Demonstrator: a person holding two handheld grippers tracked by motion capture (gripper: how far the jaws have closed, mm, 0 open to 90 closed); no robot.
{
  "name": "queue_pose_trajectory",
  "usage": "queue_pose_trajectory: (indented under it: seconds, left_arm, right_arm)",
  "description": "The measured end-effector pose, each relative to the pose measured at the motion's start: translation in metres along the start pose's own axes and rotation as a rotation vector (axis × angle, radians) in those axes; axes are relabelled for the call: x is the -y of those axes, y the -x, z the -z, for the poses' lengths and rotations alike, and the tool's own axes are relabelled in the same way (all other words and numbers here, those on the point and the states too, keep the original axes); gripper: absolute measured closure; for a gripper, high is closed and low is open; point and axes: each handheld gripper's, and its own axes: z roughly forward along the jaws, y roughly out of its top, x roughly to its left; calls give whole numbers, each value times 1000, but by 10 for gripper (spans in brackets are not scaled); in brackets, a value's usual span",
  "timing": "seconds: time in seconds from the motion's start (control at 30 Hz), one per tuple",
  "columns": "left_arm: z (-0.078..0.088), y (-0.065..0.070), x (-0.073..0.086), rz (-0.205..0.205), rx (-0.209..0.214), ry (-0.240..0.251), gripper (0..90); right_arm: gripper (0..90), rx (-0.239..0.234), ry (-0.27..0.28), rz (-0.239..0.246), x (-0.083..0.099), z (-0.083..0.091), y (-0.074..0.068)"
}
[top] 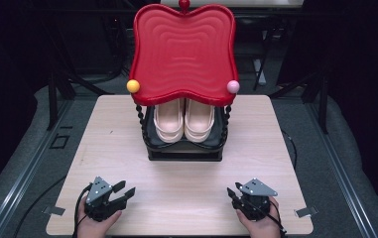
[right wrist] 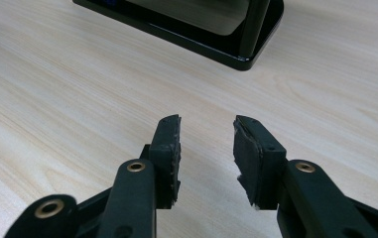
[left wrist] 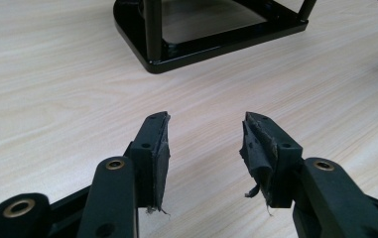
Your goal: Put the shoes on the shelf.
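Observation:
A two-tier rack stands at the table's middle back, with a wavy red top tray (top: 184, 49) and a black lower shelf (top: 184, 148). A pair of cream-pink shoes (top: 184, 120) rests side by side on that lower shelf, toes toward me. My left gripper (top: 125, 190) sits near the front left edge, held by a hand, jaws open and empty (left wrist: 206, 126). My right gripper (top: 232, 192) sits near the front right edge, also open with nothing between its pads (right wrist: 206, 126). The rack's black base (left wrist: 201, 47) (right wrist: 211, 42) lies ahead of both grippers.
The light wooden table (top: 184, 193) has bare surface between the grippers and the rack. A yellow ball (top: 133, 86) and a pink ball (top: 233, 87) cap the tray's front corners. Dark metal frames and cables surround the table.

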Motion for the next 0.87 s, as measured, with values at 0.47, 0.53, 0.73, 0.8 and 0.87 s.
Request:
queue_pose_trajectory:
  seconds: [0.47, 0.53, 0.73, 0.8, 0.87]
  left_arm:
    - [-9, -4, 6, 26, -3, -38, 519]
    - [-9, -5, 6, 34, -6, -34, 511]
    - [-12, -10, 8, 53, -21, -45, 499]
    - [-12, -11, 8, 53, -22, -44, 493]
    - [-13, -15, 9, 56, -32, -55, 487]
  right_arm:
    - [616, -10, -21, -32, 10, -13, 5]
    - [611, -7, -23, -32, 10, -13, 7]
    - [594, 6, -44, -44, 12, -14, 12]
    - [589, 8, -44, -39, 13, -14, 13]
    - [568, 32, -10, -36, 14, -16, 16]
